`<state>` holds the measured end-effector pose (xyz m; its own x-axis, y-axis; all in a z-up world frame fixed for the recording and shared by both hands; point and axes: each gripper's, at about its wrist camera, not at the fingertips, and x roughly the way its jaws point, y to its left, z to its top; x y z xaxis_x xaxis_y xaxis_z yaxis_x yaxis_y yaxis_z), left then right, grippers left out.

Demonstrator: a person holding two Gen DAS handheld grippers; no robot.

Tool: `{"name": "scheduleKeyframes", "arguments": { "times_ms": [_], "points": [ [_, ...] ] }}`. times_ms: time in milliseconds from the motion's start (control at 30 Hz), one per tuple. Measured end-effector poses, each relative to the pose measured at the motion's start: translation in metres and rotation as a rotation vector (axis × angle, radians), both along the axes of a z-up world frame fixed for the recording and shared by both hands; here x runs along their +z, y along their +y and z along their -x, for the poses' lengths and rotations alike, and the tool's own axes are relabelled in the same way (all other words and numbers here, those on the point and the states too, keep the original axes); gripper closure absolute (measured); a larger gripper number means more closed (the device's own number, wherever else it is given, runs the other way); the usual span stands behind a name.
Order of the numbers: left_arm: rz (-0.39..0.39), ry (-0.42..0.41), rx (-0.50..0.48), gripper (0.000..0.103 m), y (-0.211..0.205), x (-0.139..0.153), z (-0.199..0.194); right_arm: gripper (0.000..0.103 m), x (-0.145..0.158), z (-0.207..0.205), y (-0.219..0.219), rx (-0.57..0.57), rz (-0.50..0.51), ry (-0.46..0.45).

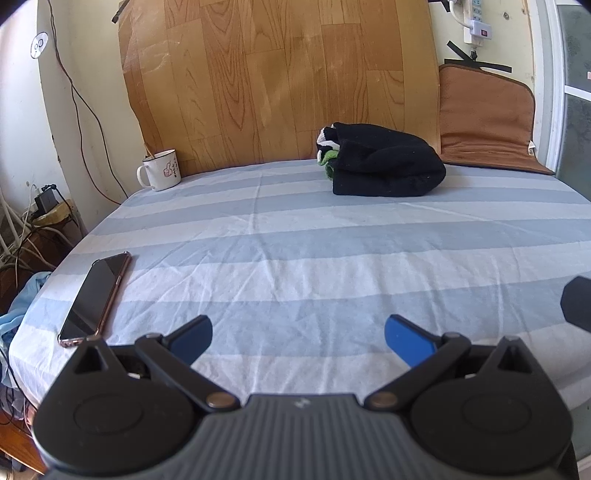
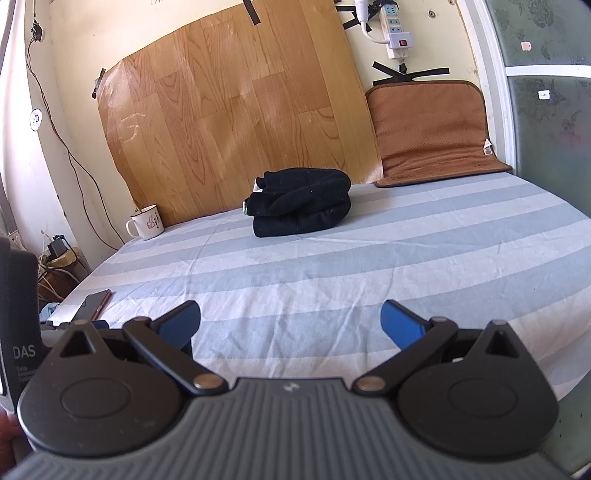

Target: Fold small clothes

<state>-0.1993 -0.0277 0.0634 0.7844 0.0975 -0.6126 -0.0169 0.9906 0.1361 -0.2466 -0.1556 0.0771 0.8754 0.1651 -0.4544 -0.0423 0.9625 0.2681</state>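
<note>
A folded black garment (image 1: 384, 162) with a bit of white and green at its left end lies at the far side of the blue-and-white striped table (image 1: 295, 258), against the wooden board. It also shows in the right wrist view (image 2: 301, 201). My left gripper (image 1: 298, 338) is open and empty, low over the near part of the table, far from the garment. My right gripper (image 2: 291, 320) is open and empty, also over the near edge of the striped table (image 2: 332, 277).
A white mug (image 1: 160, 170) stands at the far left corner. A phone (image 1: 96, 299) lies at the left edge. A brown mat (image 1: 487, 122) leans on the wall at the far right. Cables and a power strip (image 2: 395, 29) hang on the wall.
</note>
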Motion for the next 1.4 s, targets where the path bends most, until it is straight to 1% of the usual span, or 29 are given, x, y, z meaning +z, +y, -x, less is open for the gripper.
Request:
{"name": "scheduleKeyframes", "arguments": {
  "times_ms": [400,1033,1267,1400],
  "points": [
    [0.003,-0.002,0.004,0.0,0.0,0.0,-0.001,0.0,0.005,0.0,0.001,-0.007,0.016,-0.021],
    [-0.001,0.001,0.026,0.0,0.005,0.0,-0.005,0.0,0.007,0.001,-0.001,-0.019,0.008,-0.031],
    [-0.018,-0.018,0.027,0.0,0.005,0.003,-0.006,0.0,0.006,0.001,-0.001,-0.018,0.007,-0.03],
    [-0.036,-0.042,0.019,0.0,0.002,0.01,-0.009,0.0,0.009,-0.002,-0.002,-0.006,0.027,-0.053]
  ]
}}
